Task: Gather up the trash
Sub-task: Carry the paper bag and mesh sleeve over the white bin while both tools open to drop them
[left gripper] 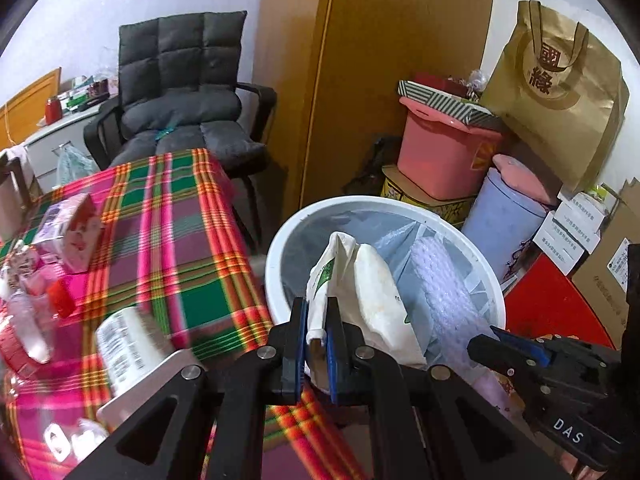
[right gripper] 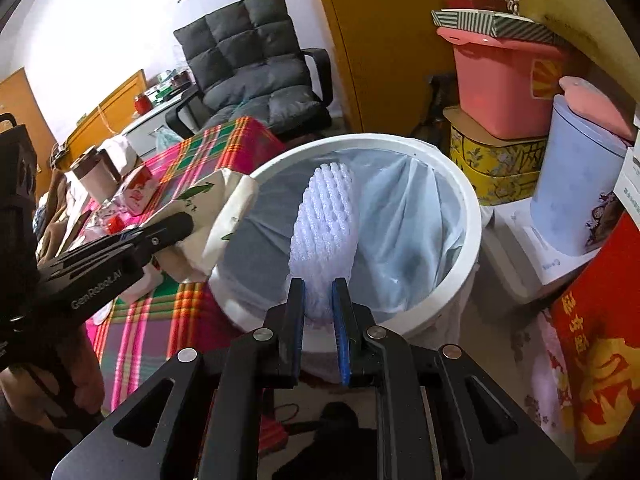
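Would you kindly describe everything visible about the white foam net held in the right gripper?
The white foam net is a soft, lattice-patterned sleeve, like fruit packing foam, long and slightly curved. Its lower end is pinched between the right gripper's blue-padded fingers, and the rest reaches up and forward over the open, bag-lined white bin. Whether it touches the liner cannot be told.

- Both views are evenly lit by soft indoor light, fairly bright, with no hard shadows.
- The pale wall [right gripper: 92, 36] washes out at upper left in the right wrist view.
- The plaid tablecloth [left gripper: 160, 240] and items on it smear with motion blur.
- Fisheye bending curves the edges; corners go black.
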Demonstrator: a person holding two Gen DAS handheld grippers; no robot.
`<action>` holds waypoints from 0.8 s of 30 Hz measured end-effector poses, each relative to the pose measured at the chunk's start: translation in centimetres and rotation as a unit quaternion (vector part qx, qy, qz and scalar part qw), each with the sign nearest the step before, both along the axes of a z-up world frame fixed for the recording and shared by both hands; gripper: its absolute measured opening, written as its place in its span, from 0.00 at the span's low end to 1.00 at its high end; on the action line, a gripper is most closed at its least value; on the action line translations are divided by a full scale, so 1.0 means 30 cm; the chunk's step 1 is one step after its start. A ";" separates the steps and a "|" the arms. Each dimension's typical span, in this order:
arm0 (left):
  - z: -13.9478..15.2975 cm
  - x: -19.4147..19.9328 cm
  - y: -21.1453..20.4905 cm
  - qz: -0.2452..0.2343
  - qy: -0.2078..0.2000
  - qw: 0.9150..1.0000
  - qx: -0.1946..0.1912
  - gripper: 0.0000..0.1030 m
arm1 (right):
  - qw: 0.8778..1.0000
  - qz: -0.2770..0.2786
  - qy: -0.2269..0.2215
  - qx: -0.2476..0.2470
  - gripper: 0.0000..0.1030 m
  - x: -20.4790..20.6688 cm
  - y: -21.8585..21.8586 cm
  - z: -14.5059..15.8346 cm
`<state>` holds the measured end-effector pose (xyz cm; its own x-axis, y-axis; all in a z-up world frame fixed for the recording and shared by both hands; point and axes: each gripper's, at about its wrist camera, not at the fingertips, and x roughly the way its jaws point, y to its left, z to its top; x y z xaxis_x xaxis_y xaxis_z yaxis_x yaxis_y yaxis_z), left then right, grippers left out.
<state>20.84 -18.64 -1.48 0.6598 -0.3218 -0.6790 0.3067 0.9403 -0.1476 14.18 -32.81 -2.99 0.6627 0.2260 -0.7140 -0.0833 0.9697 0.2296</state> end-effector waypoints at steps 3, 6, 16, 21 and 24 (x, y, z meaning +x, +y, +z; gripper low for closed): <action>-0.021 0.022 -0.012 -0.006 0.010 1.000 -0.004 0.09 | 1.000 -0.003 0.005 -0.001 0.18 0.019 -0.010 -0.006; -0.030 0.033 -0.011 -0.009 0.016 1.000 -0.012 0.17 | 1.000 -0.010 0.008 -0.003 0.23 0.034 -0.018 -0.010; 0.010 -0.023 0.022 -0.005 -0.004 1.000 -0.024 0.22 | 1.000 -0.013 -0.006 0.004 0.29 0.015 -0.036 0.005; 0.033 -0.077 0.063 0.004 -0.014 1.000 -0.027 0.22 | 1.000 0.000 -0.025 0.008 0.31 -0.013 -0.010 0.027; 0.049 -0.118 0.099 0.012 -0.023 0.999 -0.029 0.22 | 0.999 0.008 -0.030 0.015 0.35 -0.028 0.002 0.040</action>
